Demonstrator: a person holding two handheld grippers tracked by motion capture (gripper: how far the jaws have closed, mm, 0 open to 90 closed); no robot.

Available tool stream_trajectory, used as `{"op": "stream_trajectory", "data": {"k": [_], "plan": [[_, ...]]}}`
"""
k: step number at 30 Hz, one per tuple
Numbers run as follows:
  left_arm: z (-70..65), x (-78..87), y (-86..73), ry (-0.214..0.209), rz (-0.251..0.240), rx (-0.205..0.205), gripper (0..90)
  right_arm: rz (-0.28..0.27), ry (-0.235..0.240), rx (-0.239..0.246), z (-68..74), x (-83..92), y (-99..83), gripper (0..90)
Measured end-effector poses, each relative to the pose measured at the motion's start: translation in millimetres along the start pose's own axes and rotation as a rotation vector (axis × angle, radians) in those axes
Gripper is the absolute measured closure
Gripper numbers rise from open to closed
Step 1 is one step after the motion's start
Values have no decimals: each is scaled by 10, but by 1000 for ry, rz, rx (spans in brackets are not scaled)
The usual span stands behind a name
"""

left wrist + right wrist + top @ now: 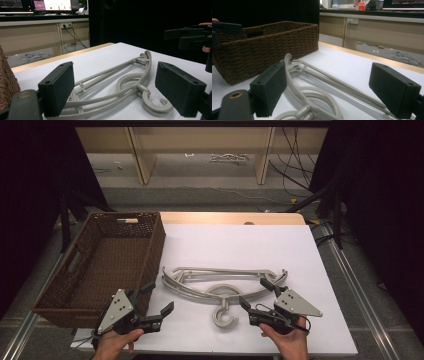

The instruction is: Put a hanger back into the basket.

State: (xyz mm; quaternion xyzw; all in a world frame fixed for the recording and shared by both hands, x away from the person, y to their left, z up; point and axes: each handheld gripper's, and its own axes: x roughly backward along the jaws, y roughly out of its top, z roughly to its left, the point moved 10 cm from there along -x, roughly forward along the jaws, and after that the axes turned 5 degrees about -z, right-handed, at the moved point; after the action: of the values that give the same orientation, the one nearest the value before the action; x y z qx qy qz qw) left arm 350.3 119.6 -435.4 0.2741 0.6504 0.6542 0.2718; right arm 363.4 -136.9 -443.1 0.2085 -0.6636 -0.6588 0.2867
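The hangers (pixel 220 287) lie mid-table, long axis left to right, hook (pixel 223 315) pointing near. They sit between the two wide-open, empty grippers: left (pixel 159 298) by the basket (pixel 100 260), right (pixel 256 292) nearer the hook.

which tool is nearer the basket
Left. The left tool sits beside the basket at its near corner; the right tool is across the hangers.
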Motion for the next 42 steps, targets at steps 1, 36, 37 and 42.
{"op": "stream_trajectory", "data": {"k": [1, 36, 37, 42], "plan": [[-2, 1, -2, 0, 2, 0, 158, -1, -1, 1, -2, 0, 1, 158], [-41, -1, 6, -9, 2, -4, 158, 101, 57, 170, -102, -109, -16, 189], [-41, -1, 6, -9, 2, -4, 158, 101, 57, 170, -102, -109, -16, 189], [-39, -6, 2, -8, 3, -7, 158, 188, 115, 245, -132, -131, -60, 212]]}}
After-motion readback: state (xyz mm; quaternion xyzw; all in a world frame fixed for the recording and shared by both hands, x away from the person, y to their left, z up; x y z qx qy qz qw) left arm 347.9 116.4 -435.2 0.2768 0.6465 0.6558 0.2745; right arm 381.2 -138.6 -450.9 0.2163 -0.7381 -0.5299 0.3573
